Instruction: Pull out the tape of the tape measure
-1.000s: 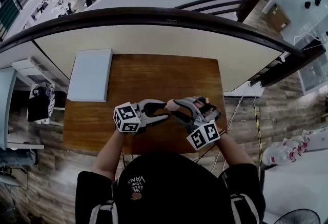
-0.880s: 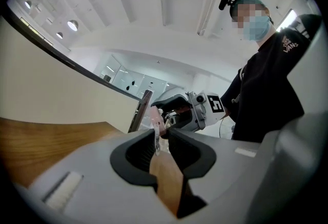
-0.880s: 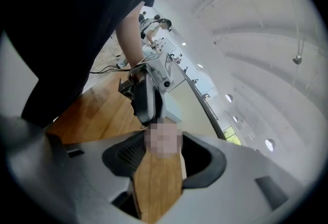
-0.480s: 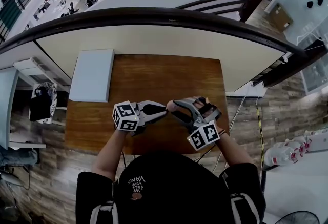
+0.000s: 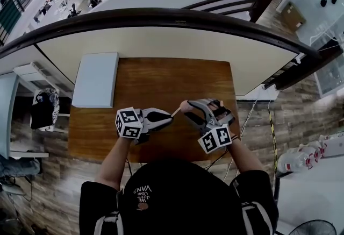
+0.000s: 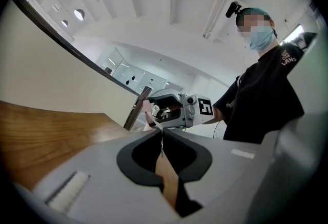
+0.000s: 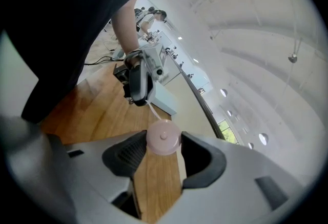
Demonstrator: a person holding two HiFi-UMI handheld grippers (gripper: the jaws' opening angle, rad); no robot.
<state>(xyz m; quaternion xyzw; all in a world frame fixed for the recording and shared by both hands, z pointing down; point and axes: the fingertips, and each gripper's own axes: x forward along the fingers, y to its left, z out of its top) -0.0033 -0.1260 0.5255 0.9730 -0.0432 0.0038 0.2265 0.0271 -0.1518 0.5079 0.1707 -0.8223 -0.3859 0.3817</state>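
A small round pink tape measure sits between the jaws of my right gripper, which is shut on its sides. From it a thin white tape runs to my left gripper. In the left gripper view, the left gripper is shut on the tape's end, with the pink case just beyond it. In the head view, both grippers hover over the near part of the wooden table. The left gripper and right gripper are a short gap apart, with the tape stretched between them.
A flat white box lies at the table's far left. A dark curved railing and pale wall run behind the table. Cables hang off the right side over the wood floor.
The left gripper's jaws have closed onto the tape's end. The two grippers have drawn slightly apart, and a short length of white tape now shows between them.
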